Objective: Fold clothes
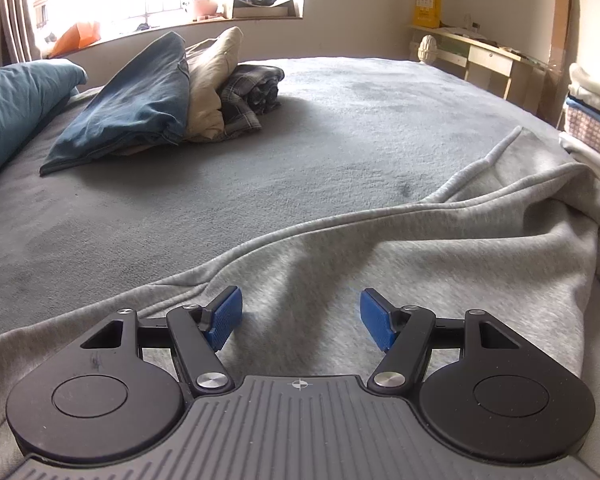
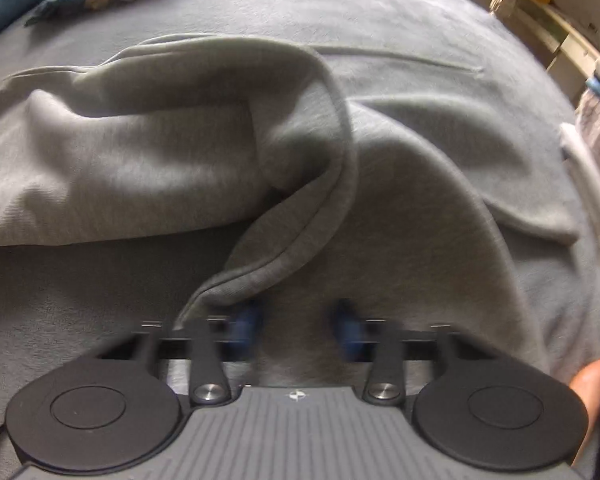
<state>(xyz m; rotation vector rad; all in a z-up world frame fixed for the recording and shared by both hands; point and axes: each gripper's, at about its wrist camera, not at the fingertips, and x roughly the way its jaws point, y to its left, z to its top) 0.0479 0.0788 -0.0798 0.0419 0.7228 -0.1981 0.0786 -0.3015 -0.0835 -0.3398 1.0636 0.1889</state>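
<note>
Left gripper hangs low over the grey sweatshirt, jaws spread, nothing between the pads. Right gripper points steeply down at the same garment. Its picture is blurred, but its pads show apart, with grey cloth in the gap and a ribbed edge draped just ahead of the left pad. No pinch on the cloth can be confirmed.

The sweatshirt lies rumpled on the bed, one part thrown back over the body in a loose roll. It sits well apart from the pile of clothes at the far side. Folding is judged barely begun.

Risks noted:
- The right jaws may take a bunched wad rather than a single edge, because the cloth under them is layered. The fold would then drag crooked.
- The ribbed edge may slip off the pad, since it only drapes near it.
- The left gripper holds nothing, so any pull from the right would slide the whole garment across the bed instead of folding it.
- The loose roll may be trapped inside the fold unless it is flattened first.
</note>
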